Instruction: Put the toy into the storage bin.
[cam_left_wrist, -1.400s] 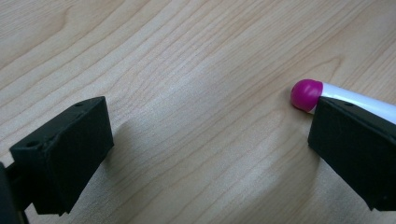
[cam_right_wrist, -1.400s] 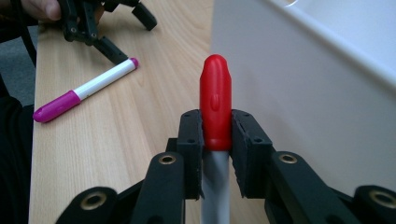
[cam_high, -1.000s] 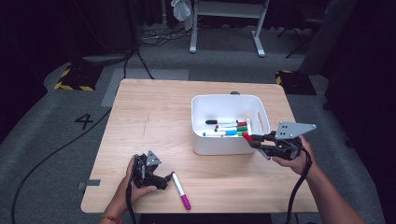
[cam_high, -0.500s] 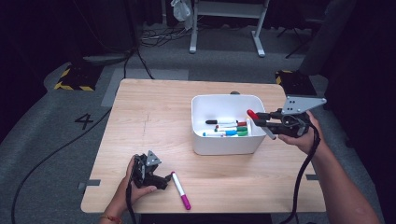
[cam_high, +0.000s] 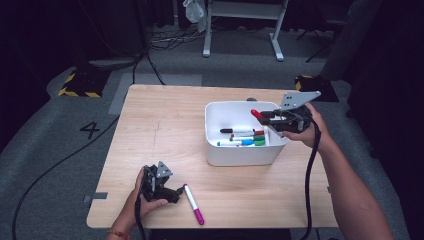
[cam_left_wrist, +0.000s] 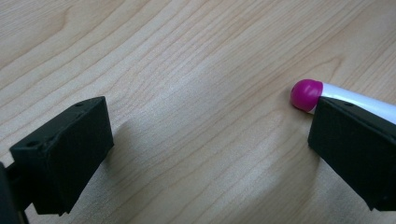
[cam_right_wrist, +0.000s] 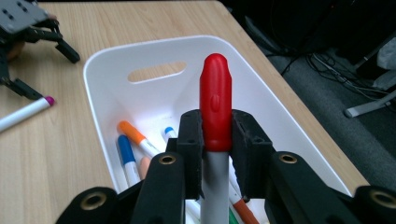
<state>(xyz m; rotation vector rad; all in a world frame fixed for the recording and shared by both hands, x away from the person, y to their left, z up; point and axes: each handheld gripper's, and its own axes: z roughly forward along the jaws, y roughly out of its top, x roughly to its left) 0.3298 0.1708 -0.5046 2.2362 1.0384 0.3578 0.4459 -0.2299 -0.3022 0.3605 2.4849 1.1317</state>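
Judging by how things lie on the wooden table (cam_high: 165, 125), the sorting of markers into the white bin (cam_high: 240, 155) is most of the way through. Several markers (cam_high: 242, 138) already lie on the bin's floor. The right gripper (cam_high: 264, 116) hangs over the bin's right rim with its jaws clamped on a red-capped marker (cam_right_wrist: 215, 112), cap pointing across the bin, so that one looks about to go in. One pink-capped marker (cam_high: 193, 203) lies on the table in front of the bin, well to its left. The left gripper (cam_high: 175, 192) rests just beside that marker, jaws apart with nothing between them; the pink cap (cam_left_wrist: 306, 94) sits against the outside of one jaw.

How many markers are in the bin is hard to count, since they overlap and the right gripper covers some. The red-capped marker's barrel is cut off below the jaws.
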